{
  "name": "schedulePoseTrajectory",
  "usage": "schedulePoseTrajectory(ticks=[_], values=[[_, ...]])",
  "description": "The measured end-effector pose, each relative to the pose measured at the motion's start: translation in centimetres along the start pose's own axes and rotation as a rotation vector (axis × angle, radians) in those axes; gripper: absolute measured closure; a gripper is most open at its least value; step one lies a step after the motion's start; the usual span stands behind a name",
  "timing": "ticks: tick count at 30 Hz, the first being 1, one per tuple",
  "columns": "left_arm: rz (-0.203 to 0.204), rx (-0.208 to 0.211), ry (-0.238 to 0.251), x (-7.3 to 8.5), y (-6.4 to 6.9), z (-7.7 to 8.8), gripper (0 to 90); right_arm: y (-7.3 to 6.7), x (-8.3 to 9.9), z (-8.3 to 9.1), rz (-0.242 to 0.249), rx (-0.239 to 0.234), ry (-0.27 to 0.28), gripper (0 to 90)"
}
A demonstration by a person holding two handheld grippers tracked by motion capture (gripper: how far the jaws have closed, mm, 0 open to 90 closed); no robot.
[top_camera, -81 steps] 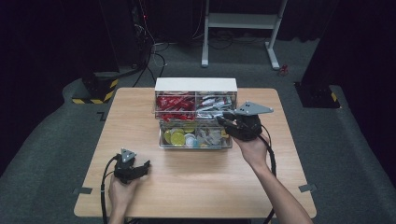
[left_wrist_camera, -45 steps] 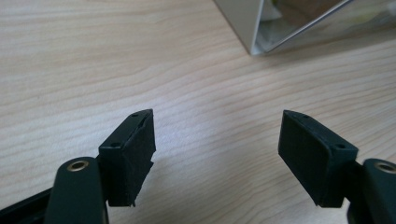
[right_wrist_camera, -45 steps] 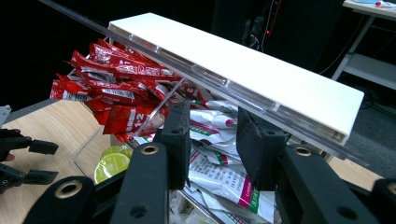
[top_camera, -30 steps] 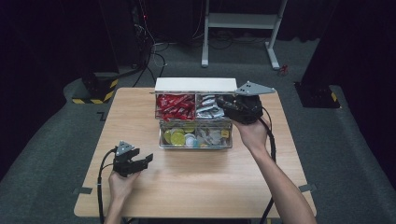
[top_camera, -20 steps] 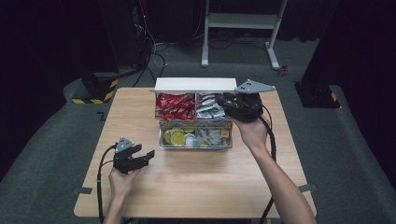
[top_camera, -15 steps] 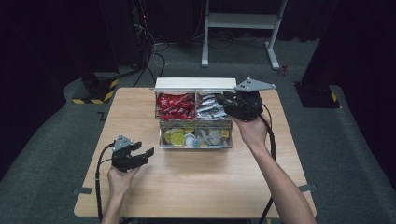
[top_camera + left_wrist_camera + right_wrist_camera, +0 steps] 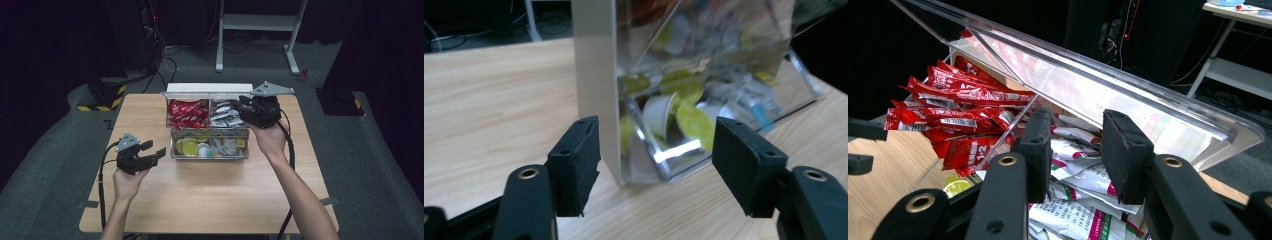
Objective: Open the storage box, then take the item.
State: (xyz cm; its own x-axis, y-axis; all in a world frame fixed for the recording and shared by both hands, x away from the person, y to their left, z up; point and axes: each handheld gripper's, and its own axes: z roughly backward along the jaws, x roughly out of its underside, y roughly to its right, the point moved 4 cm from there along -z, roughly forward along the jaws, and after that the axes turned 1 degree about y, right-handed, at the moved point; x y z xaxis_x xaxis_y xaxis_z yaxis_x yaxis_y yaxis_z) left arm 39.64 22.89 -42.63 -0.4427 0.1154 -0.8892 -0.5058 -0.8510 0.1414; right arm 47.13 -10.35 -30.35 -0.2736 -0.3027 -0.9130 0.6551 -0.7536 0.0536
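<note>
A clear compartment box (image 7: 209, 158) stands at the table's middle back, its lid (image 7: 210, 88) swung up. It holds red sachets (image 7: 187, 112), white sachets (image 7: 224, 116) and yellow-lidded cups (image 7: 189, 147). My right gripper (image 7: 237, 107) hovers over the white sachets (image 7: 1083, 220), under the raised lid (image 7: 1128, 100). Its jaws (image 7: 1077, 117) are drawn close with a narrow gap, and I make out nothing pinched. My left gripper (image 7: 154, 149) hangs above the table just left of the box, apart from it. Its jaws (image 7: 656, 125) have just been closing a little and stay wide, with nothing between them. The box corner (image 7: 596, 100) lies beyond them.
The wooden table (image 7: 210, 200) has free room in front of the box and on both sides. Cables trail from both grippers over the table's near edge. A white metal stand (image 7: 260, 22) sits on the dark floor behind the table.
My left gripper has risen off the table and edged toward the box. My right gripper earlier shifted back over the white sachets and has held still for the last second.
</note>
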Motion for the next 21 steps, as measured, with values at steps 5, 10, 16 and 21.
schedulePoseTrajectory(ticks=[5, 10, 16, 21], values=[[-0.014, 0.028, 0.029, -2.0, 0.6, 0.7, 37.9, 0.0, 0.0, -0.1, 0.001, 0.002, -0.003, 64.8], [-0.024, 0.051, 0.039, -3.7, 1.1, 1.1, 38.0, 0.0, 0.0, -0.1, -0.002, 0.000, -0.011, 64.9], [-0.021, 0.068, 0.056, -5.1, 1.4, 1.1, 38.5, 0.1, -0.1, -0.1, -0.003, -0.003, -0.018, 64.9], [-0.023, 0.083, 0.060, -6.0, 1.7, 0.9, 39.2, 0.1, -0.2, -0.1, -0.003, -0.003, -0.017, 64.8]])
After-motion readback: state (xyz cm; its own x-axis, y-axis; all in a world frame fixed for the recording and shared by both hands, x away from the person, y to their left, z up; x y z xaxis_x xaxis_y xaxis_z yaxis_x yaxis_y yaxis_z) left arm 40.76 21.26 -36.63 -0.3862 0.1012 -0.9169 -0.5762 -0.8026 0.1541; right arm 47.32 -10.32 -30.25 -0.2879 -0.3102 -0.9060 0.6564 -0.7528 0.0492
